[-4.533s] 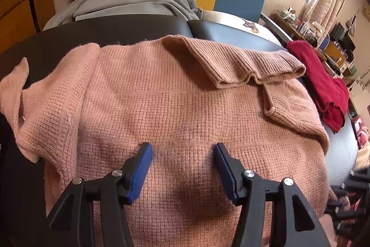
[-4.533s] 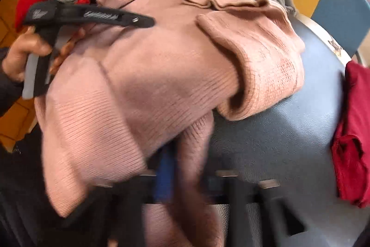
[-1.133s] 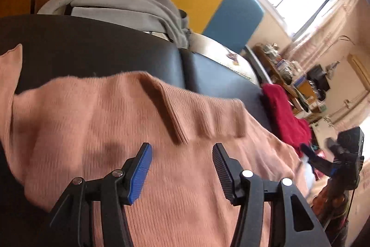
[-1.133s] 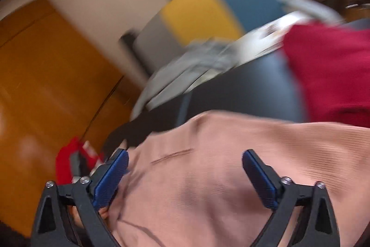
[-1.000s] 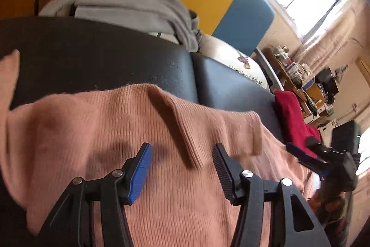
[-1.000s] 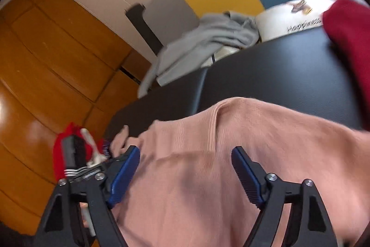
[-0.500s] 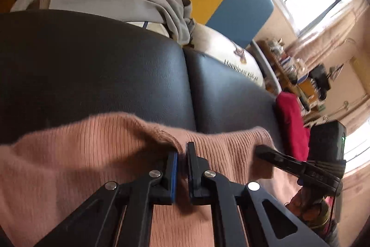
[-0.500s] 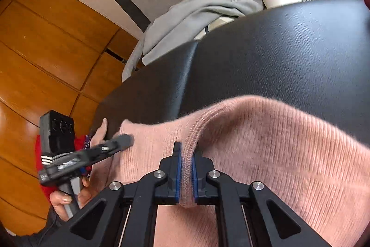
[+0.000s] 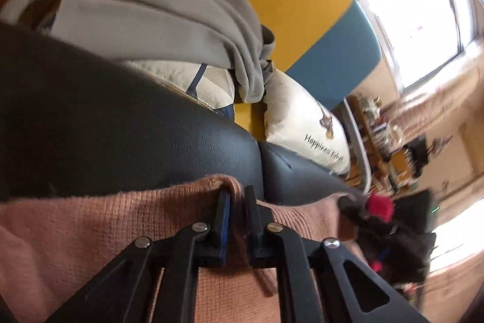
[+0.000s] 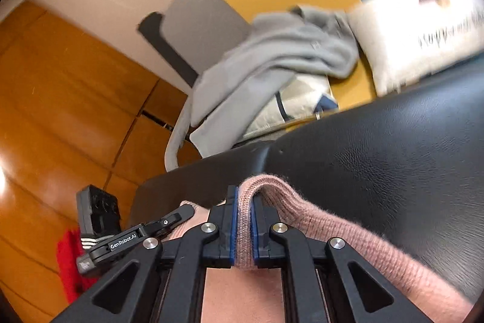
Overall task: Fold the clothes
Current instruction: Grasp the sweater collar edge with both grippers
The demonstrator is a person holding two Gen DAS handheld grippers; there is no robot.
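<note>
Upholstery, black leather, is carrying the pink knit sweater, which is lying across its near part. Grey garment is lying heaped behind it, touching a white printed cushion. Left gripper is pinching the sweater's far edge; right gripper is clamping a raised fold of the same edge.

Daylit fisheye views, blurred and bent toward the edges.
A blown-out window floods the left wrist view; the pillow glares and smears in the right view, black corners vignette both, and close knit stays sharp.
</note>
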